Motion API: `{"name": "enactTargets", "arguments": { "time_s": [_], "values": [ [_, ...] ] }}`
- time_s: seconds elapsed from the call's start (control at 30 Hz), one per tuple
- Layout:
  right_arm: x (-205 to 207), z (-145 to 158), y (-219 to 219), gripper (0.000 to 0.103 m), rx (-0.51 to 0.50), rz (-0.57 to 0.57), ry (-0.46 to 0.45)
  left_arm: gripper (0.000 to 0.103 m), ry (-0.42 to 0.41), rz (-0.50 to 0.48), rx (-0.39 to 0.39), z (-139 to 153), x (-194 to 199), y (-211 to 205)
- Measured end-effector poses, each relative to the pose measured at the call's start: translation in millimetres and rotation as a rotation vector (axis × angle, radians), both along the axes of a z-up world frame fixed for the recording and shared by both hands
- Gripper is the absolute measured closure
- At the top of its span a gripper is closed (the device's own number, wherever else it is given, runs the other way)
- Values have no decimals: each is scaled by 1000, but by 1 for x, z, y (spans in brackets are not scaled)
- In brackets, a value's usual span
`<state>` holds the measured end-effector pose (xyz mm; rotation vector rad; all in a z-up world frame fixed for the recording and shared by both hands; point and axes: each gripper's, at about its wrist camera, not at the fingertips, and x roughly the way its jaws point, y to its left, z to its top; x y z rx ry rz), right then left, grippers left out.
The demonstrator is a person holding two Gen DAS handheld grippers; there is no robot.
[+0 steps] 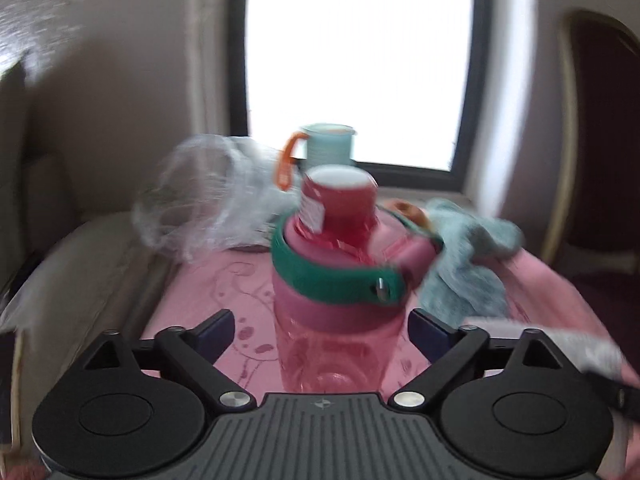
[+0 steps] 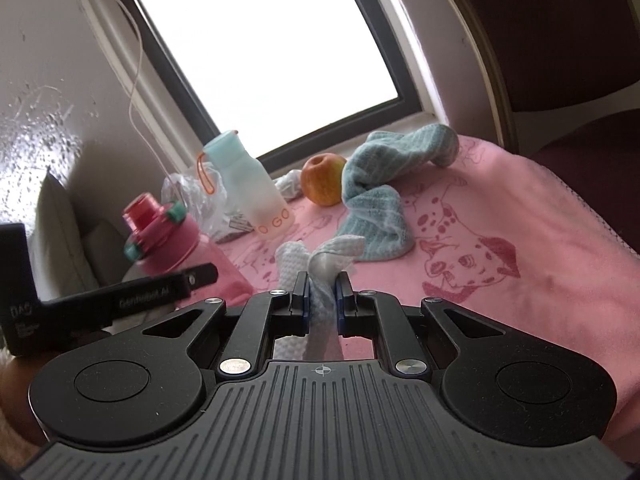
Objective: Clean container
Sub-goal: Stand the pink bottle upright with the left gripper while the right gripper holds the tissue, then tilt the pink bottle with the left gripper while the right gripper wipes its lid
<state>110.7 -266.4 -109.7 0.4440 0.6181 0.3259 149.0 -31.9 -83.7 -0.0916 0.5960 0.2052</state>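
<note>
Left gripper (image 1: 321, 330) spread wide around pink bottle (image 1: 336, 280), untouched; right gripper (image 2: 322, 294) pinching white wipe (image 2: 320, 264).

Count around the window (image 2: 264, 52)

Below the window there were two bottles, one pink (image 2: 168, 240) and one pale blue (image 2: 248, 188); one apple (image 2: 322, 180); one teal towel (image 2: 376, 204); one clear plastic bag (image 1: 200, 200); one white wipe (image 2: 320, 264); one pink cloth (image 2: 500, 220) under them all; and two grippers, left (image 1: 320, 332) and right (image 2: 322, 292).
</note>
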Motion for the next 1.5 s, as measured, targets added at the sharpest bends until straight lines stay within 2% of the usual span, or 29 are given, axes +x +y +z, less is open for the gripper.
{"name": "enactTargets", "arguments": {
  "time_s": [0.07, 0.17, 0.27, 0.37, 0.5, 0.77, 0.83, 0.93, 1.07, 1.17, 1.3, 1.43, 1.5],
  "values": [
    [-2, 0, -1, 90, 6, -6, -2, 8, 23, 57, -41, 1, 7, -7],
    [-4, 1, -2, 90, 7, -10, -2, 14, 110, 106, -106, -6, 20, -14],
    [-7, 2, -2, 90, 6, -14, -4, 24, 101, 157, -128, -7, 21, -12],
    [-10, 4, -2, 90, -4, -17, -7, 30, 87, 137, -121, -7, 20, -6],
    [-10, 4, -1, 90, -8, -23, -1, 30, 80, 5, -112, -9, 16, 9],
    [-11, 14, 10, 90, -21, 7, -30, 31, 38, -373, -169, -13, -15, 63],
    [-10, 18, 14, 90, -13, 21, -38, 31, 28, -481, -145, -15, -25, 72],
    [-7, 26, 24, 90, 0, 79, -57, 31, 9, -634, -61, -17, -43, 78],
    [1, 39, 39, 90, 43, 190, -62, 31, -33, -752, 36, -22, -61, 80],
    [13, 44, 55, 90, 122, 291, -55, 30, -55, -760, 50, -25, -66, 82],
    [33, 36, 86, 90, 178, 418, 0, 32, -54, -703, 12, -29, -65, 91],
    [56, 10, 110, 90, 74, 367, 83, 32, -50, -608, -109, -32, -59, 109],
    [67, -7, 121, 90, -22, 310, 119, 32, -48, -578, -149, -32, -58, 115]
  ]
}}
